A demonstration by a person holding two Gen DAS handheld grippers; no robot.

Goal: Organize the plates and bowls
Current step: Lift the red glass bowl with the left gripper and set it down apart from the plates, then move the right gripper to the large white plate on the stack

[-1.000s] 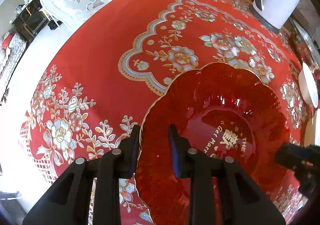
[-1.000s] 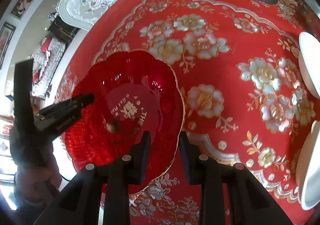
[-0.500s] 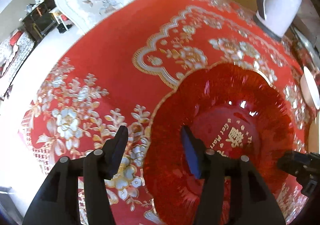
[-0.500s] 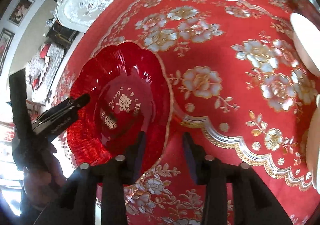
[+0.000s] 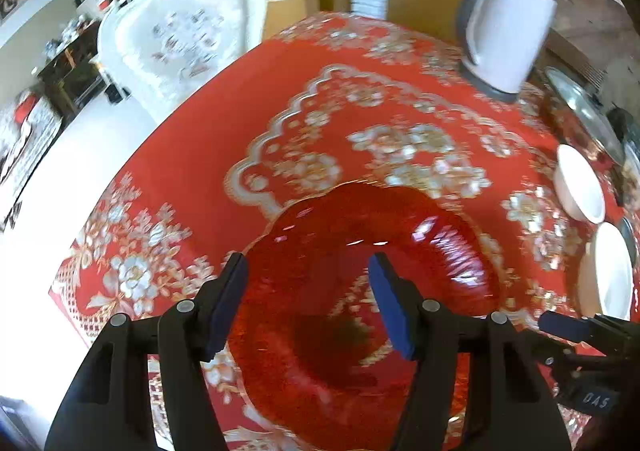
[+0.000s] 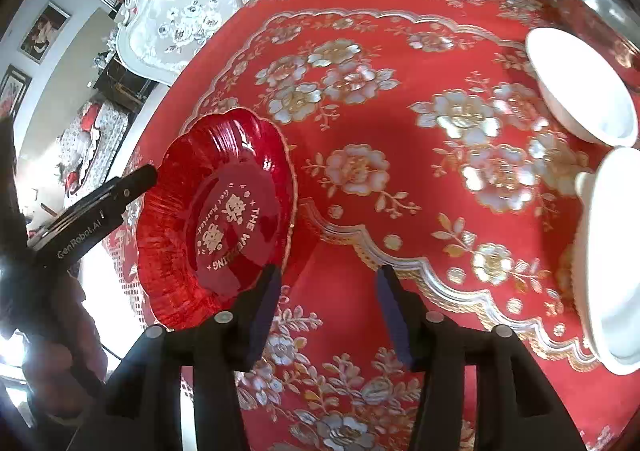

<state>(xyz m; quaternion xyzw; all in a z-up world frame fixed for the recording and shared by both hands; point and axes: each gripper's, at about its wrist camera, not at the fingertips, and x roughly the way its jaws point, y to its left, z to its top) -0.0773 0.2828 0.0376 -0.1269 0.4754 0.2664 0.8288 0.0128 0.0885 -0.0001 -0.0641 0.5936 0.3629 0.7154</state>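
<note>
Both my grippers, left (image 5: 308,299) and right (image 6: 326,309), are spread, holding nothing. Red plate (image 6: 218,219) lies on the tablecloth (image 6: 360,111) near the table's edge, seemingly flat. Risk: a careless nudge slides it off.

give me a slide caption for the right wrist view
Open right gripper beside a red plate on the floral tablecloth, white bowls to the right.

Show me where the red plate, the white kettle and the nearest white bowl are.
red plate (image 6: 224,219): right wrist view, lettered centre.
white kettle (image 5: 506,25): left wrist view, its side.
white bowl (image 6: 580,87): right wrist view, inside.
</note>
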